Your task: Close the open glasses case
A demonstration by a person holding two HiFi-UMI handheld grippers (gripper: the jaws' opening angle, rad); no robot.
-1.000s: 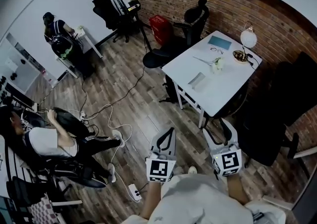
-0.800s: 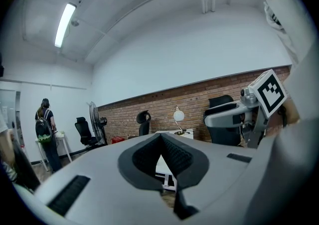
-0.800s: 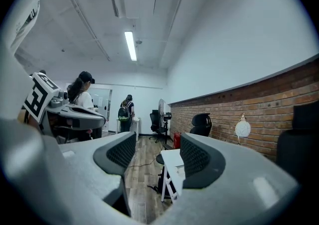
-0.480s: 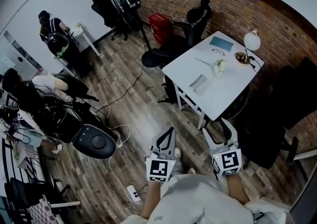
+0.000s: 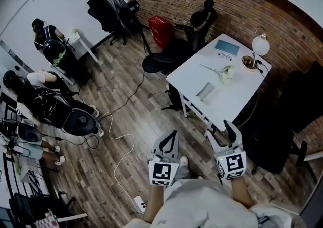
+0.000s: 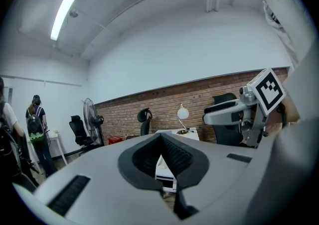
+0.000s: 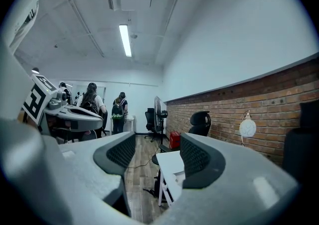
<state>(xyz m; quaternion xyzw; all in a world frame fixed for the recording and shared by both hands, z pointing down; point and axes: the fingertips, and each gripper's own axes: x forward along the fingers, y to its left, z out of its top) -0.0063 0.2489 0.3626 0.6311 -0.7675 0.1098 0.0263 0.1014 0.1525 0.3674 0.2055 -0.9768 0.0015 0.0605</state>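
You stand on the wooden floor point(image 5: 126, 98), well apart from the white surface point(image 5: 237, 88) by the brick wall point(image 5: 282, 22); towards its near side lies a small grey oblong, most likely the glasses case point(image 5: 205, 91), too small here to tell lid from base; your left tongs point(image 5: 173, 136) are pinched together on nothing, your right tongs point(image 5: 220, 132) stand wide and empty; expect the case to be light, stiff-shelled and apt to slide on that smooth top, so steady the base with one pair and press the lid's free edge, away from the hinge, with the other
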